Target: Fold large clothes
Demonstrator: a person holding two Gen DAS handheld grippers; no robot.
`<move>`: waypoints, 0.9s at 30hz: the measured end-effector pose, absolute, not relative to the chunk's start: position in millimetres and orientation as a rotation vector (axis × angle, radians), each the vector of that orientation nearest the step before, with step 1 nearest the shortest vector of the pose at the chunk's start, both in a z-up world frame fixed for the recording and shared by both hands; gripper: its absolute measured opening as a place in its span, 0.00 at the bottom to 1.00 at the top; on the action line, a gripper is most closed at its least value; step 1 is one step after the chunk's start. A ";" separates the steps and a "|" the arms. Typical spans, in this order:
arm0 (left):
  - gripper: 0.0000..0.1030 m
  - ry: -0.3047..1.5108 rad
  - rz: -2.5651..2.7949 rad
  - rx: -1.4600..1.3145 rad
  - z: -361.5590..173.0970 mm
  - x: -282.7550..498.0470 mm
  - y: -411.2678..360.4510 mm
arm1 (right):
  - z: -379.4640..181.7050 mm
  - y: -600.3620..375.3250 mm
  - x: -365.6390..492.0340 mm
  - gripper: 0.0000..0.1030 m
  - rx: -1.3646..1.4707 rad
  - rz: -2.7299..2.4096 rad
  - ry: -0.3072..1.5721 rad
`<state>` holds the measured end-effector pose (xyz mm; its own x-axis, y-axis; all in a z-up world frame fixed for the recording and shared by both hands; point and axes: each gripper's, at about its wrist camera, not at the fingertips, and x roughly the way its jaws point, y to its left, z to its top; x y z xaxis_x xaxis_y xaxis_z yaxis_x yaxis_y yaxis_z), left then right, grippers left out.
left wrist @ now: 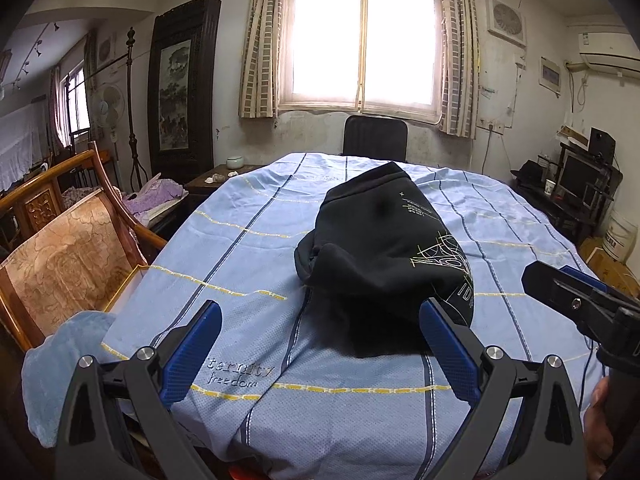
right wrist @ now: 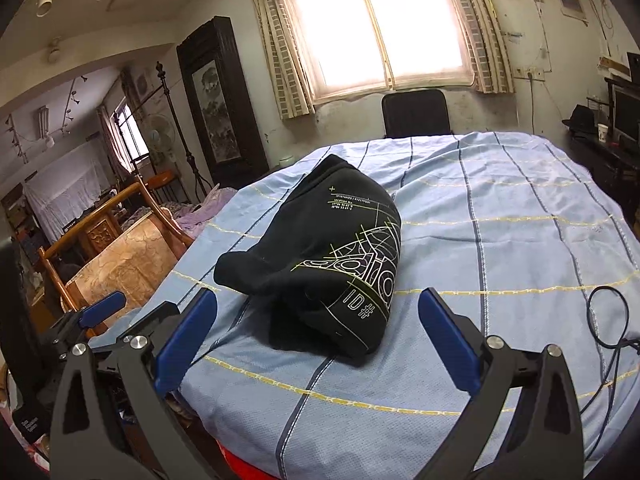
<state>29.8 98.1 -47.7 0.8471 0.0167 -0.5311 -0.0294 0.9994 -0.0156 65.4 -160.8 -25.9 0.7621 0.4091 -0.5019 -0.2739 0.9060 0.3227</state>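
A black sweatshirt (left wrist: 380, 236) with a white and yellow-green line print lies folded into a thick bundle on the blue checked sheet (left wrist: 248, 248). In the right wrist view the same sweatshirt (right wrist: 320, 256) sits left of the middle of the sheet (right wrist: 500, 240). My left gripper (left wrist: 320, 312) hovers open just in front of the bundle, holding nothing. My right gripper (right wrist: 316, 300) is open too, empty, its fingers spread either side of the bundle's near end. The right gripper (left wrist: 580, 300) also shows at the right edge of the left wrist view.
A wooden armchair (left wrist: 68, 248) with a patterned cushion stands at the left edge of the sheet, with a light blue towel (left wrist: 60, 364) beside it. A black chair (left wrist: 376, 136) stands at the far side. A black cable (right wrist: 612, 320) lies on the sheet at right.
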 end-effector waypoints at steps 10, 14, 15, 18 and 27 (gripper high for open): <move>0.96 0.548 0.049 0.008 -48.6 28.6 92.7 | -28.4 -158.6 65.7 0.95 0.229 0.375 0.597; 0.96 0.544 0.039 0.016 -49.5 28.0 89.6 | -29.5 -158.3 65.9 0.95 0.229 0.377 0.598; 0.96 0.536 0.038 0.025 -49.0 27.2 88.3 | -29.6 -158.2 66.0 0.95 0.226 0.377 0.598; 0.96 0.527 0.029 0.046 -49.2 24.9 83.7 | -29.9 -159.0 65.5 0.95 0.226 0.371 0.596; 0.96 0.537 0.045 0.057 -47.6 25.7 80.3 | -31.1 -165.0 66.2 0.95 0.248 0.366 0.594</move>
